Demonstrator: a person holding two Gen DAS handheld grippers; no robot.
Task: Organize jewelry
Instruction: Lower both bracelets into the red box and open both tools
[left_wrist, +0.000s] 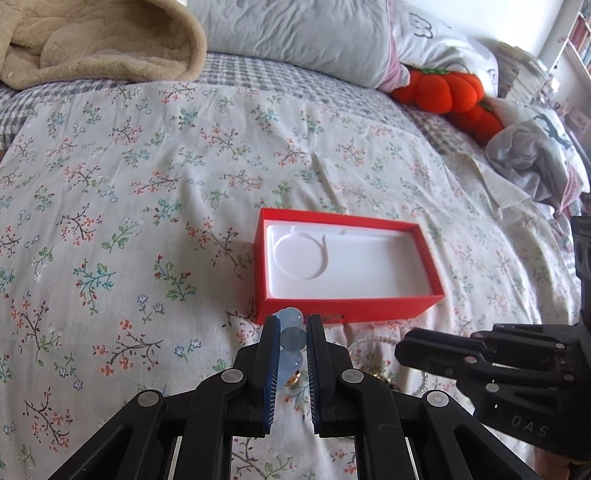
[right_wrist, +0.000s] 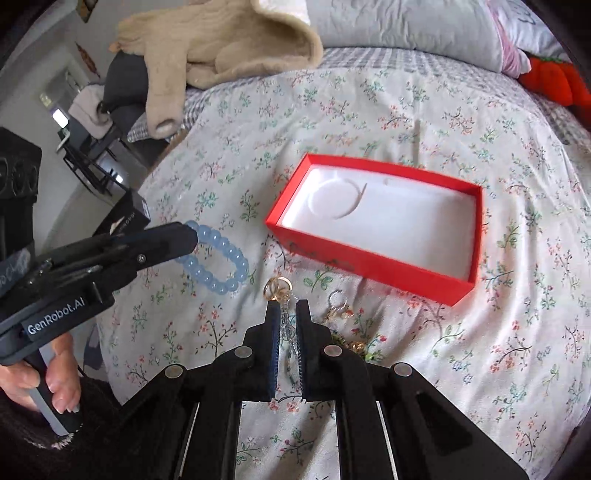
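Floral-print bedsheet (right_wrist: 424, 110). Pale blue beaded bracelet (right_wrist: 216, 258) clamped in left gripper (left_wrist: 291, 321); gold-and-silver chain (right_wrist: 286, 317) pinched by right gripper (right_wrist: 287, 306). Both should be lowered slowly into the far open red cardboard box (right_wrist: 369, 258), untangled.

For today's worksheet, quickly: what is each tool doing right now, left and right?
Left tool: closed on the blue bead bracelet.
Right tool: closed on a thin chain with a gold ring.

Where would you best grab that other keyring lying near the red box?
Probably by its round silver ring, coming down from above. The keyring lies flat on the bedspread, so only a top approach gets fingers on either side of the thin ring; the charm end looks tangled.
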